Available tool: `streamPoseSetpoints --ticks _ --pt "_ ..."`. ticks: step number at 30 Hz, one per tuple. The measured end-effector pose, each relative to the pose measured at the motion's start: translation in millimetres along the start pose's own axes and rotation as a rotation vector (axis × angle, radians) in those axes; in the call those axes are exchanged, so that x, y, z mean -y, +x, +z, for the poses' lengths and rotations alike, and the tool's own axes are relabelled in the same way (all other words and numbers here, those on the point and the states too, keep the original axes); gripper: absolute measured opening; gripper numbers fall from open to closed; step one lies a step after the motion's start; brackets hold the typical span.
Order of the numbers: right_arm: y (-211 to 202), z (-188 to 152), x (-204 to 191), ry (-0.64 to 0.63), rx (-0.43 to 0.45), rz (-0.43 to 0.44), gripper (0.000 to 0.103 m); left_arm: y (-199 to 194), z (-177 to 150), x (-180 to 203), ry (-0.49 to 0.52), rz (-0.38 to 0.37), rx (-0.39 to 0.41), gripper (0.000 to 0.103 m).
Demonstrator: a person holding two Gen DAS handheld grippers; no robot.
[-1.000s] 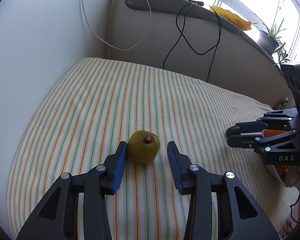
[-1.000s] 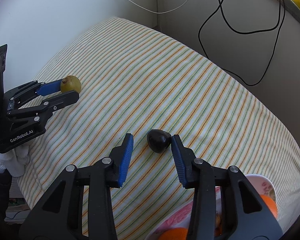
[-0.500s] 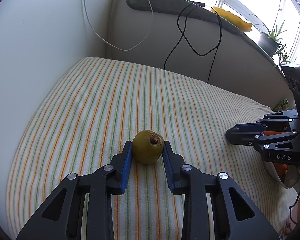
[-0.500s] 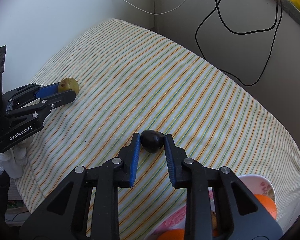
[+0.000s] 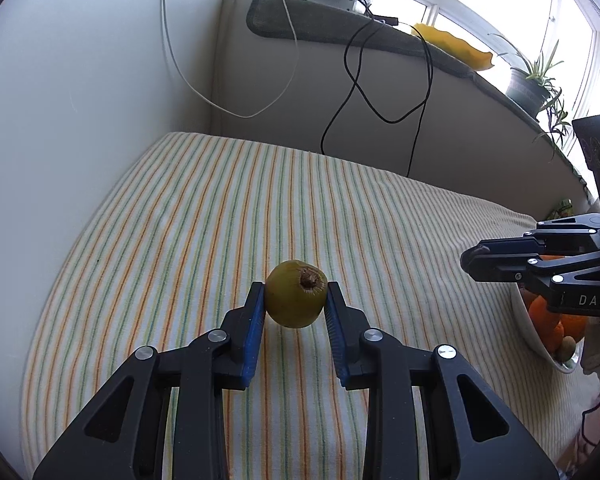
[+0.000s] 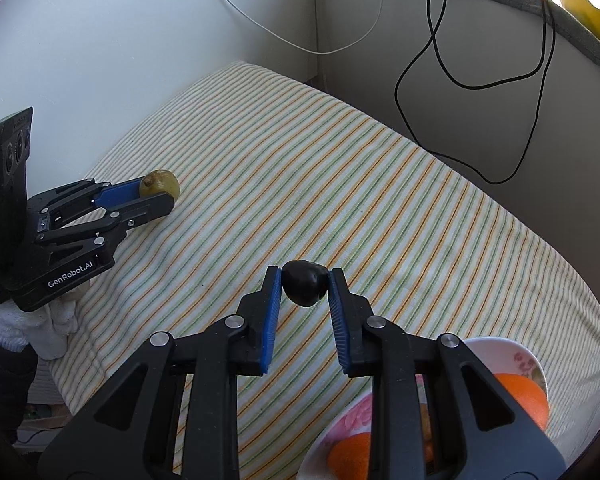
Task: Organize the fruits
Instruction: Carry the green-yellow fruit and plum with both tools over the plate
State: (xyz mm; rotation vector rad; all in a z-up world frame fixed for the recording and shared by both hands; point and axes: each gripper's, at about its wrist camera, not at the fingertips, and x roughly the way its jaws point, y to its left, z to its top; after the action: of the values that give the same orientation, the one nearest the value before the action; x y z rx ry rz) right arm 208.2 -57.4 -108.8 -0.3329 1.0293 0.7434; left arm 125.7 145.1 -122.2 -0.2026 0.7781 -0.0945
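Note:
A yellow-green round fruit (image 5: 296, 299) with a brown stem end is pinched between the blue pads of my left gripper (image 5: 296, 300), just above the striped cloth (image 5: 220, 216). The right wrist view shows the same fruit (image 6: 160, 184) in the left gripper (image 6: 156, 194) at the left. My right gripper (image 6: 304, 284) is shut on a small dark, almost black fruit (image 6: 304, 283), lifted slightly off the cloth. From the left wrist view the right gripper (image 5: 476, 264) appears at the right edge, above the bowl.
A white flowered bowl (image 6: 516, 356) with oranges (image 6: 524, 396) sits at the lower right, also seen as the bowl (image 5: 536, 336) in the left view. Black and white cables hang on the walls behind. A white-gloved hand (image 6: 56, 316) holds the left gripper.
Both grippers closed onto their fruits. The right gripper then rose a little with the dark fruit; the left one stayed almost in place with the yellow-green fruit.

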Motion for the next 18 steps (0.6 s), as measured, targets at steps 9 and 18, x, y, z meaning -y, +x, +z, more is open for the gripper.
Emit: streamPoseSetpoints --ticks 9,18 --pt "-45.4 -13.5 7.8 0.027 0.08 0.033 0.025 -22.2 -5.3 27.1 0.04 -0.035 0.041 0.028" --pt "-93.0 -35.4 33.8 0.062 0.141 0.019 0.025 -41.1 -4.9 74.0 0.097 -0.105 0.071 0.028"
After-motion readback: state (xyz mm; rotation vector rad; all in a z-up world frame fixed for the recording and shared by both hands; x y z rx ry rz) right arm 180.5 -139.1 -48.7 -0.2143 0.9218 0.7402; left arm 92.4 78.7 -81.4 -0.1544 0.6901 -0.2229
